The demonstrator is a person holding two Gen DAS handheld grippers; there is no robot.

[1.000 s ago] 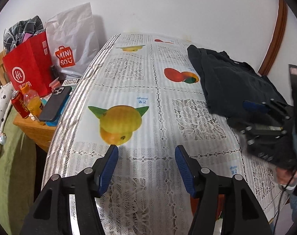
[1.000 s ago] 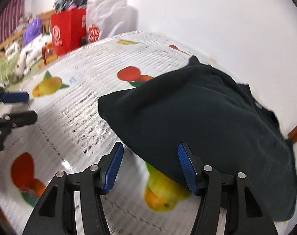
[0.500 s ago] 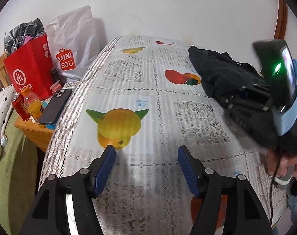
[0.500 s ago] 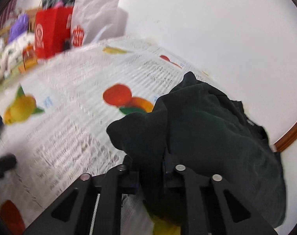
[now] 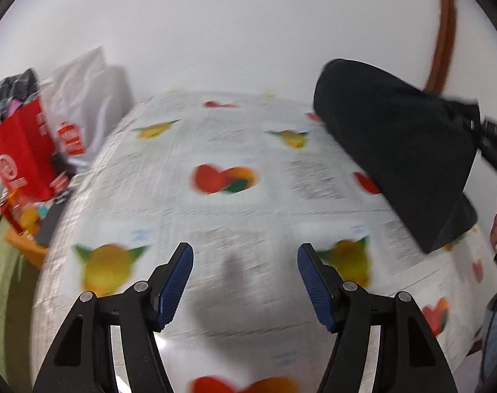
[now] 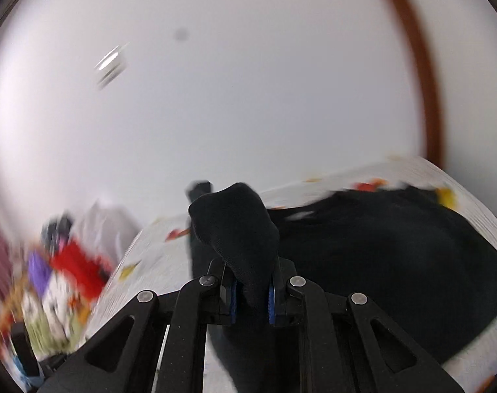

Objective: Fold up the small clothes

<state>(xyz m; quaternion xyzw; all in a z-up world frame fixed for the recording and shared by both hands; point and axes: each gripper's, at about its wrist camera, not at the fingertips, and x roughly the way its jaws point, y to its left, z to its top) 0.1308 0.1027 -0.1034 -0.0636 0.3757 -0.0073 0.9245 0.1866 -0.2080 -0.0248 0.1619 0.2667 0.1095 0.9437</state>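
Right gripper (image 6: 251,290) is pinching a bunched corner of the black garment (image 6: 379,271) between its blue pads, the fabric humped up over the fingertips and hiding them. Behind it, from 12 to 4 o'clock in the right wrist view, more black cloth trails down onto the counter (image 6: 156,252); how much of it lies flat is hard to make out through the blur. Left gripper (image 5: 245,281) hangs spread wide above the counter (image 5: 215,235), holding nothing. In its view the garment (image 5: 399,150) is lifted at 2 o'clock, hanging as a dark sheet with its lower edge near the cloth-covered surface. A white lace-pattern tablecloth printed with fruit covers the counter. At 9 o'clock a red bag (image 5: 19,150) and white bag (image 5: 84,98) stand smeared against a plain white wall (image 5: 215,32).
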